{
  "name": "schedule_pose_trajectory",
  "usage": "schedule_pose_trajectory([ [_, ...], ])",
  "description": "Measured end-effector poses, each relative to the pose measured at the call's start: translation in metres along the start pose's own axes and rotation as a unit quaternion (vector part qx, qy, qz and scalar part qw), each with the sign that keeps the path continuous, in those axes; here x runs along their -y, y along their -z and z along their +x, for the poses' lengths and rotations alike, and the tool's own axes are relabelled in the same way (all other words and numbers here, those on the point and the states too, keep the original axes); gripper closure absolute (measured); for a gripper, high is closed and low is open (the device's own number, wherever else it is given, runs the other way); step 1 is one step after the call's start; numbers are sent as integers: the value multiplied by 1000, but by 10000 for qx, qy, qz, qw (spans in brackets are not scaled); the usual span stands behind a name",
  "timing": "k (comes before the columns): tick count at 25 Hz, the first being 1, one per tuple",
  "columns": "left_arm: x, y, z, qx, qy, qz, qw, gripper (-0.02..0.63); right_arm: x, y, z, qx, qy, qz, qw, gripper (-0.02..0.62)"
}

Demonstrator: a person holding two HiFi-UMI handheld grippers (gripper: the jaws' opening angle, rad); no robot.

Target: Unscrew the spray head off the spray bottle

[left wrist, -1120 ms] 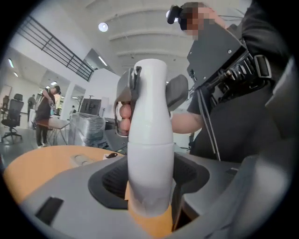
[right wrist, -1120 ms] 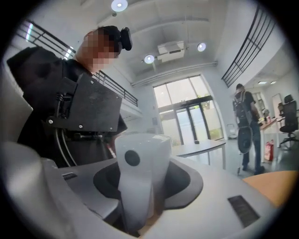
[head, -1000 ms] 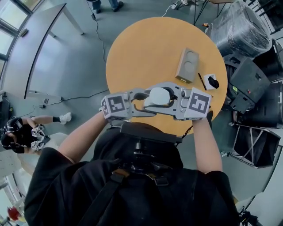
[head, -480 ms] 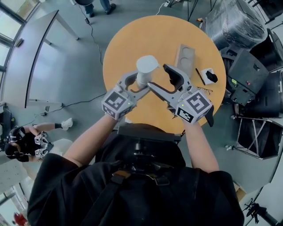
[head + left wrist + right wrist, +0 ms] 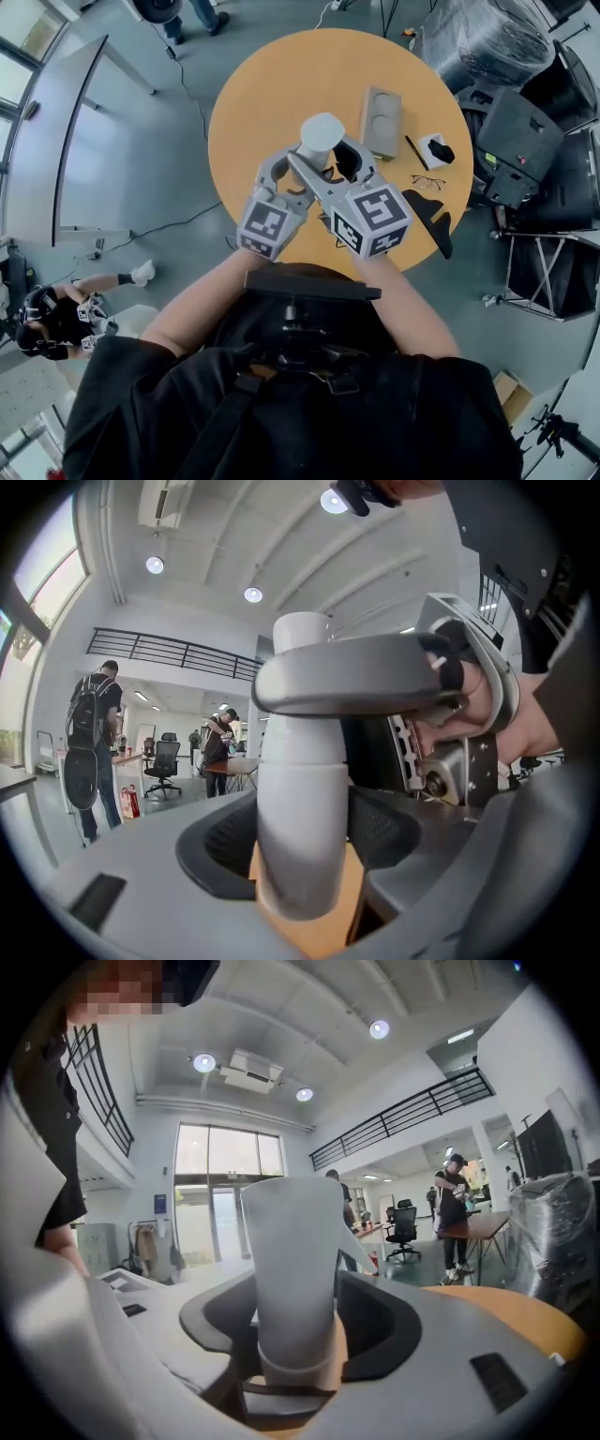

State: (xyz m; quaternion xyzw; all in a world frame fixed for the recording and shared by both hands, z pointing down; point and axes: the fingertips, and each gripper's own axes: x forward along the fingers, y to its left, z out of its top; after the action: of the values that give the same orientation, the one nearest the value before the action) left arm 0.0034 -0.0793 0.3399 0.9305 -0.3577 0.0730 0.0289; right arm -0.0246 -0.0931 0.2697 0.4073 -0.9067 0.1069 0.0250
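**Both grippers on the spray bottle [image 5: 319, 139] over the round orange table [image 5: 253, 112].**

Head view: the left gripper [image 5: 298, 169] and the right gripper [image 5: 339, 161] meet on the white bottle over the middle of the table, while a grey block [image 5: 380, 122] lies toward the far right edge and a pair of glasses [image 5: 428, 182] lies near the right edge. Left gripper view: its jaws are clamped on the lower body of the bottle, and a finger of the right gripper crosses the bottle higher up. Right gripper view: its jaws have just been closing, and the pads now sit against both sides of the spray head [image 5: 292, 1260].
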Motion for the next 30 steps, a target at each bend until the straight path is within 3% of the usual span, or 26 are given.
schedule_pose_trajectory([
  [1,3,1,1,-6,39,-24,10000,298,1,0,0,20,60,-73,10000,340],
  [7,16,3,-1,15,463,29,9989,299,-7,3,-13,115,-384,-305,9987,347],
  [13,38,7,-6,57,1364,-73,9906,302,-18,5,-30,74,-1397,-144,9901,367],
  [16,54,5,-16,83,2079,-62,9781,301,-32,5,-42,52,-2142,-246,9765,367],
  [19,71,2,-29,41,2883,91,9575,301,-49,6,-59,32,-2991,-386,9534,367],
  [21,79,1,-36,-52,3203,96,9473,301,-55,6,-66,16,-3341,-406,9416,365],
  [23,79,3,-37,-114,3168,42,9484,301,-52,8,-66,7,-3260,-448,9443,358],
  [26,64,7,-29,28,2716,-166,9623,299,-38,15,-57,-37,-2658,-557,9624,280],
  [28,51,2,-23,226,2382,-457,9699,299,-32,13,-53,32,-2353,-509,9706,258],
  [30,37,0,-17,322,1954,-486,9790,299,-25,8,-51,206,-1953,-437,9795,242],
])
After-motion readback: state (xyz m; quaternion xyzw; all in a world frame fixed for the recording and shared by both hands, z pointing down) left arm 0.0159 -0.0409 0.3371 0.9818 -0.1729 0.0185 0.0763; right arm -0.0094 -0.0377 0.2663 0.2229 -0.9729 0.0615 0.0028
